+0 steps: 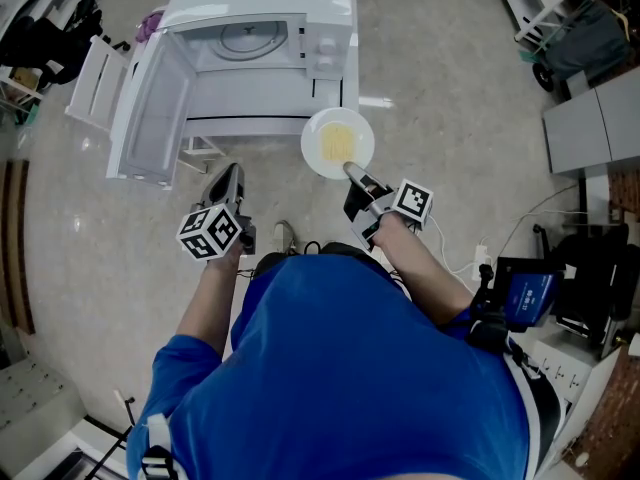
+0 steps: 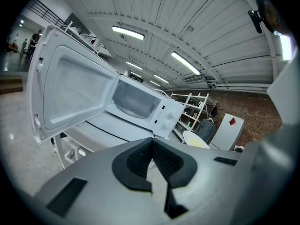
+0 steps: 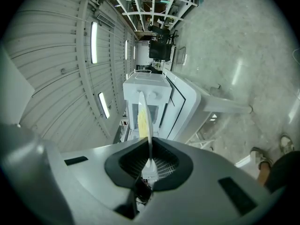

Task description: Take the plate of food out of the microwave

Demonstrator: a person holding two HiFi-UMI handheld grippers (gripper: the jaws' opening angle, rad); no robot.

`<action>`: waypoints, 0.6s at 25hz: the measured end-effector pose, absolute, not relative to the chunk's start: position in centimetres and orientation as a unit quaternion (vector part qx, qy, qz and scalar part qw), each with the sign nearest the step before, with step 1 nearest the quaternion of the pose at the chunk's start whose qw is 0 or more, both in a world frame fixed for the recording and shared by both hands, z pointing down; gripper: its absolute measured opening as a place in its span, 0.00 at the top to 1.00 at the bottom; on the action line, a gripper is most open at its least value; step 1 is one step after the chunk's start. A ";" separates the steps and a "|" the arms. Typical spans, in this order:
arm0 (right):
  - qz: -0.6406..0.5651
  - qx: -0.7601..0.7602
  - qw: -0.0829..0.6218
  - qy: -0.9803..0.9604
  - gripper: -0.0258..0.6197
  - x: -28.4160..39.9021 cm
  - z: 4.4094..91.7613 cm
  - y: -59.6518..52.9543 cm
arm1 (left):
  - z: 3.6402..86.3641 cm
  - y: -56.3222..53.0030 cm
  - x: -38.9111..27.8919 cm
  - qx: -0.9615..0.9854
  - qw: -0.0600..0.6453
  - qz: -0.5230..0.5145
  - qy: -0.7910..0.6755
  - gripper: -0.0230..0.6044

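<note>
My right gripper (image 1: 352,171) has its fingers clamped on the near rim of the white plate (image 1: 338,143); in the right gripper view the rim runs edge-on straight between the two dark pads, pinched there. The plate is out of the microwave (image 1: 255,48) - it hangs in the air in front of the control-panel side, just past the front edge of the white desk (image 1: 260,126) that carries the oven, with pale floor (image 1: 450,88) below it. It lies about level as seen from above, and the yellow food (image 1: 338,148) sits in a heap near its middle. The microwave's door (image 1: 150,108) stands swung wide open to the left, its inner face bare; the cavity is open to view, and the round turntable (image 1: 245,38) shows inside with nothing on it. My left gripper (image 1: 228,173) is held lower and to the left of the plate, near the free edge of the open door but apart from it; its fingers are together, tips meeting, with nothing between them - in the left gripper view they point toward the desk front below the open cavity, and the plate shows small off to the right.
</note>
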State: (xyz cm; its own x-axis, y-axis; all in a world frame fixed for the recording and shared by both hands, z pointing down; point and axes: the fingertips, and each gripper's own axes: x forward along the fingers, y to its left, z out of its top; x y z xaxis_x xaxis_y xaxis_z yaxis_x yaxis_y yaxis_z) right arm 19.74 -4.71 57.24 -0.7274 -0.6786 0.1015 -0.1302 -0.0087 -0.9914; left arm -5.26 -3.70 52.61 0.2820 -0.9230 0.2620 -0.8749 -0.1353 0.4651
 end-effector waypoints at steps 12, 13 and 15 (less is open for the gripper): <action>-0.641 -0.298 0.209 0.676 0.93 18.8 57.0 -4.9 | 52.7 -3.8 -5.6 0.755 0.274 -0.041 -0.594 0.95; -0.641 -0.299 0.208 0.676 0.93 18.7 57.0 -4.9 | 52.7 -3.8 -5.6 0.755 0.275 -0.041 -0.594 0.95; -0.641 -0.299 0.206 0.676 0.93 18.5 57.0 -5.0 | 52.8 -3.7 -5.8 0.755 0.276 -0.041 -0.594 0.95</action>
